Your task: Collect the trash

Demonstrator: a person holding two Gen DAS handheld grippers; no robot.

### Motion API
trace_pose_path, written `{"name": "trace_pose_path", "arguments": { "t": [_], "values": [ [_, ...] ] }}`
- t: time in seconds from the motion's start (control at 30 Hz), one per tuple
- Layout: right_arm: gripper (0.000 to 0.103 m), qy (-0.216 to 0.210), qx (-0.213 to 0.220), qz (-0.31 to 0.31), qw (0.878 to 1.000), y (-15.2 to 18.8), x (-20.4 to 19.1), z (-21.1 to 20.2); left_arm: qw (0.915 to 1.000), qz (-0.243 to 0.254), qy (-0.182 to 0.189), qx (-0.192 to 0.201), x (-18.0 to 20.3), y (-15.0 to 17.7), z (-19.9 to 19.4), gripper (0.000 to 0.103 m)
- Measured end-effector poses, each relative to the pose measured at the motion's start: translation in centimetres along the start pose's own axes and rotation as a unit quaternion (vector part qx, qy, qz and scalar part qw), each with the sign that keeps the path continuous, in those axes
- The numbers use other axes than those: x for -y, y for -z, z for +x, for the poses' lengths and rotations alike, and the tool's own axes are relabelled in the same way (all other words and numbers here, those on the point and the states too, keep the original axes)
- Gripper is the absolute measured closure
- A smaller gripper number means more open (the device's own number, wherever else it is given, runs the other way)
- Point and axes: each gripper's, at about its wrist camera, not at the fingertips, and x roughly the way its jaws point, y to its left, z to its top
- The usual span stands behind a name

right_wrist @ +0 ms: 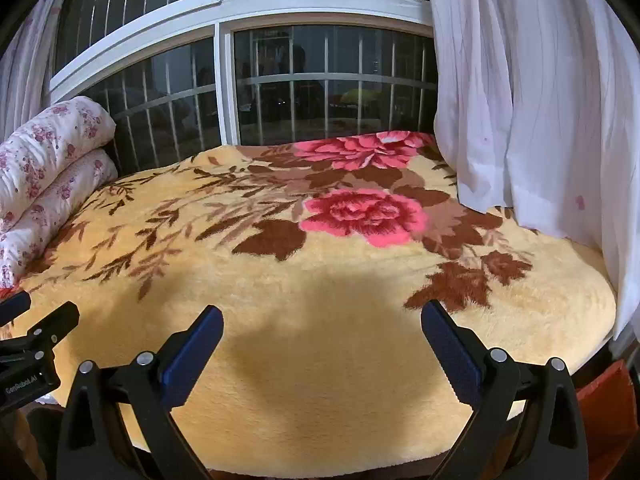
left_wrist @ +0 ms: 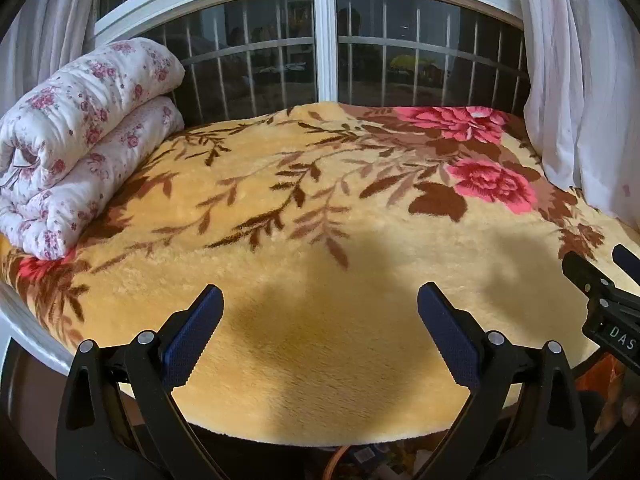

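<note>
Above the near edge of the bed (left_wrist: 320, 208), I hold my left tool (left_wrist: 320, 312) and my right tool (right_wrist: 322, 332) side by side, each with its blue pads spread wide and nothing between them. Trash is what I am after, yet I see none on the plush floral blanket (right_wrist: 280, 280); the only other things on the bed are a folded flowered quilt (left_wrist: 80, 128) at the left by the barred window (left_wrist: 324, 40) and a white curtain (right_wrist: 520, 100) hanging onto the right side.

Below the bed's front edge, in the left view, there may be some litter and an orange cord, though it is too dark and cut off for me to say.

My worry is wasted reaching: the brown leaf print could pass for scraps, and closing on it would snag the pile and drag the blanket. Swinging right could catch the curtain. With both tools this near each other, turning down toward the floor could knock them together.
</note>
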Motion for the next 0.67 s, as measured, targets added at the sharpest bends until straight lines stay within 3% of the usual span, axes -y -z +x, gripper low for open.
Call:
{"name": "trace_pose_path", "arguments": {
  "t": [0.47,0.53,0.67],
  "values": [
    [0.005,0.0,-0.002,0.002,1.0,-0.06,0.28,0.35,0.9998,0.004,-0.005,0.021,0.16,0.21,-0.43,0.008],
    [0.005,0.003,0.0,0.003,1.0,-0.12,0.34,0.4,0.9997,0.003,0.017,0.017,0.07,-0.06,-0.44,0.008],
    [0.005,0.006,0.003,0.013,1.0,-0.71,0.59,0.65,0.9996,0.007,0.015,0.025,0.23,-0.57,-0.39,0.008]
  ]
}}
